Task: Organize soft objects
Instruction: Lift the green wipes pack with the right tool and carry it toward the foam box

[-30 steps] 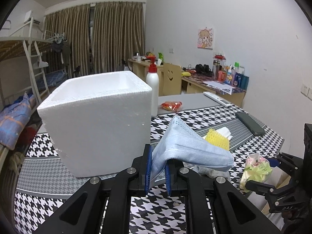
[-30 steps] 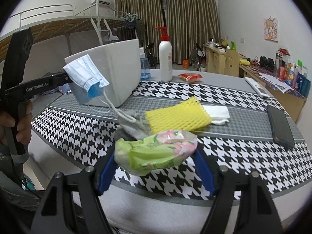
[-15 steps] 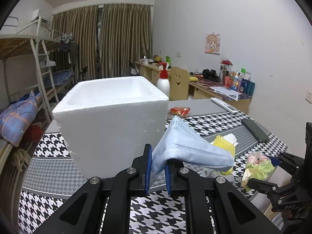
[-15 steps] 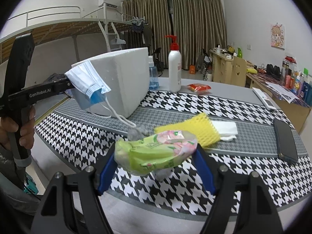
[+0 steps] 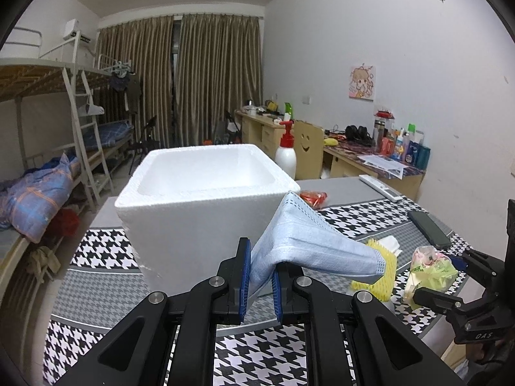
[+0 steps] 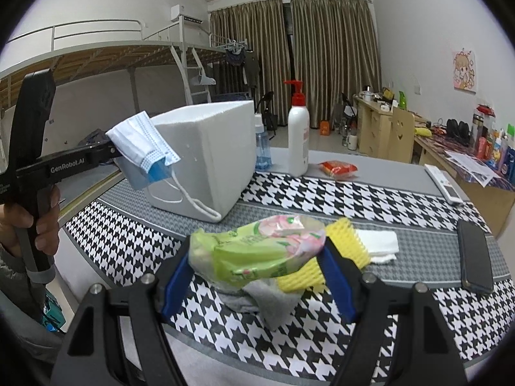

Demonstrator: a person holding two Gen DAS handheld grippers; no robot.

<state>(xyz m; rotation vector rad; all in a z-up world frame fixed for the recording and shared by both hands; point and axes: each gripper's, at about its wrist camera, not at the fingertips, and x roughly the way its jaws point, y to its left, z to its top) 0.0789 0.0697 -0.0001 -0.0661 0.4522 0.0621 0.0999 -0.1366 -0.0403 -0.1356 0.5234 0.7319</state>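
a table [image 6: 418,257] covered by a black-and-white houndstooth cloth with grey bands fills the lower part of both views. on it stands a white foam box [image 5: 206,199], open at the top, its inside bare where it shows. behind the box stand a white pump bottle with a red top [image 6: 298,135] and a small blue spray bottle [image 6: 263,151], with a red snack packet [image 6: 338,168] lying just beside them.

the left gripper [image 5: 260,284], gripped by a person's hand [image 6: 32,222], has its blue-padded fingers pinched together on one edge of a light blue face mask [image 5: 309,247]. the mask hangs in the air in front of the near side of the box, below its rim, and its white ear loops [image 6: 190,202] dangle down toward the cloth.

the right gripper [image 6: 257,284] has its fingers set wide and clamped on the two ends of a green and pink tissue pack [image 6: 257,247], lifted clear of the table, to the right of the box and near the table's front edge.

under and behind the pack lie a yellow foam net sleeve [image 6: 344,251], a grey cloth [image 6: 267,302] and a folded white tissue [image 6: 378,244], close together. a dark phone [image 6: 474,260] lies further right, and a white remote [image 6: 442,186] lies beyond it near the table's far edge.
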